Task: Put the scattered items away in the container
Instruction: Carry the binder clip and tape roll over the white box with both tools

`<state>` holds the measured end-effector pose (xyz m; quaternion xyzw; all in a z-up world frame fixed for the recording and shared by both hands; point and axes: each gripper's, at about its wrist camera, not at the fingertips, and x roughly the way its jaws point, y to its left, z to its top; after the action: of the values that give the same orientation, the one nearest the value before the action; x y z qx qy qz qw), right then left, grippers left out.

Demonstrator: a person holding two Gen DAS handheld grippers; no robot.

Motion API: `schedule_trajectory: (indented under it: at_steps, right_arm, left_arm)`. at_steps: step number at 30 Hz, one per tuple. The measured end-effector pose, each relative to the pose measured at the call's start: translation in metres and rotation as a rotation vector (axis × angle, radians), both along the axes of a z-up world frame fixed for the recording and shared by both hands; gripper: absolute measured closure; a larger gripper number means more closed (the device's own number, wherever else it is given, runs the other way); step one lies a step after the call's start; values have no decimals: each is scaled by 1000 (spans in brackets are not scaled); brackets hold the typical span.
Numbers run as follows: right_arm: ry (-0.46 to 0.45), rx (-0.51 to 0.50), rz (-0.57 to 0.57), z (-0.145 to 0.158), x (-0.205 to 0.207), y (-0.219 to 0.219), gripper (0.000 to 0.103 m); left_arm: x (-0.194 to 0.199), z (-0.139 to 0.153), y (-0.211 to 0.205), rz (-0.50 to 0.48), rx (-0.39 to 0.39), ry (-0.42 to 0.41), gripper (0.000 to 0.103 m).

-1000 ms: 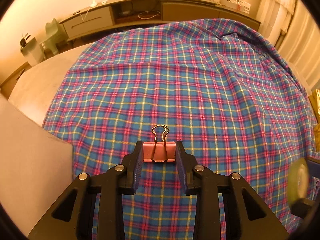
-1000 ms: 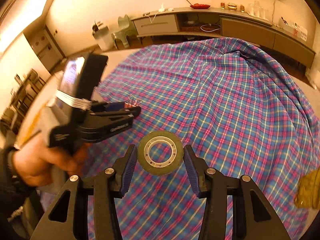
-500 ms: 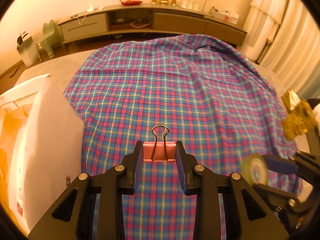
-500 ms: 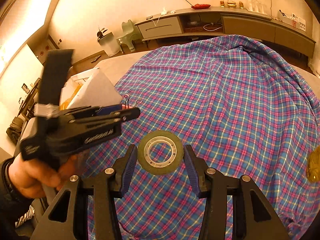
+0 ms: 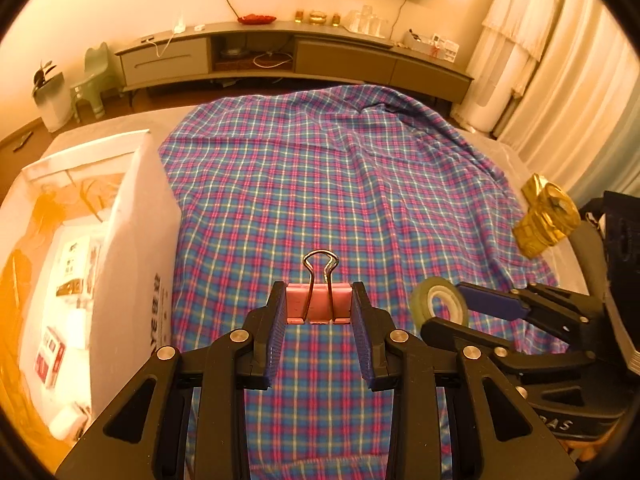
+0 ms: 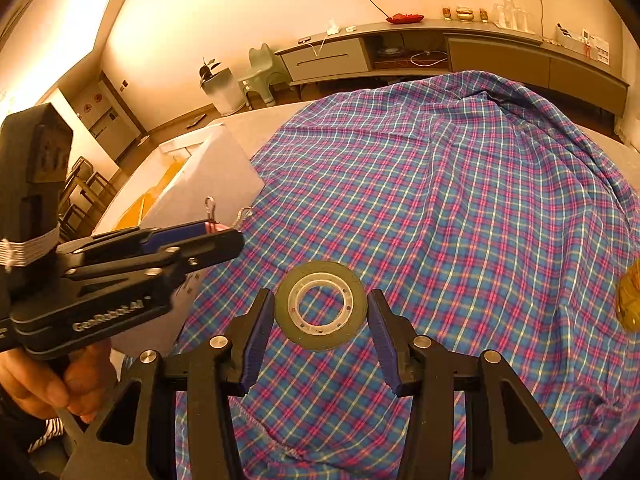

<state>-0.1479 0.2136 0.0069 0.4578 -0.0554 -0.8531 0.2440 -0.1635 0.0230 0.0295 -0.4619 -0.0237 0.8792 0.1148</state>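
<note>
Left tool [image 5: 319, 312] clamped narrow on pink clip [image 5: 319, 305] — box [image 5: 132, 248] at nine o'clock. Right tool [image 6: 321, 312] wider, gripping tape [image 6: 321, 305] by its rim — both above plaid cloth [image 6: 460, 208].

I see a blue-and-pink plaid cloth [image 5: 320, 184] spread over the table, a long low grey cabinet [image 5: 296, 56] against the far wall, a pale green child's chair [image 5: 94, 84] beside it, and white curtains [image 5: 560, 64] on the right.
</note>
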Motion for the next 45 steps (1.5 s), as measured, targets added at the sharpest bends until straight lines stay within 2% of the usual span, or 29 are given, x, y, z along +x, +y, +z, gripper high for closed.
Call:
schedule_trajectory:
  at_steps: [26,38,45]
  right_arm:
    - [46,0,36,10,68,-29,54]
    - [51,-34,46,15,93,-40,54]
    - [85,-62,57,35,101,-45,54]
  left_arm:
    - [85,24,-32,-3,111,12,71]
    - [103,36,-49,-2,152,35,71]
    - [110,42,-61,2,174,47,71]
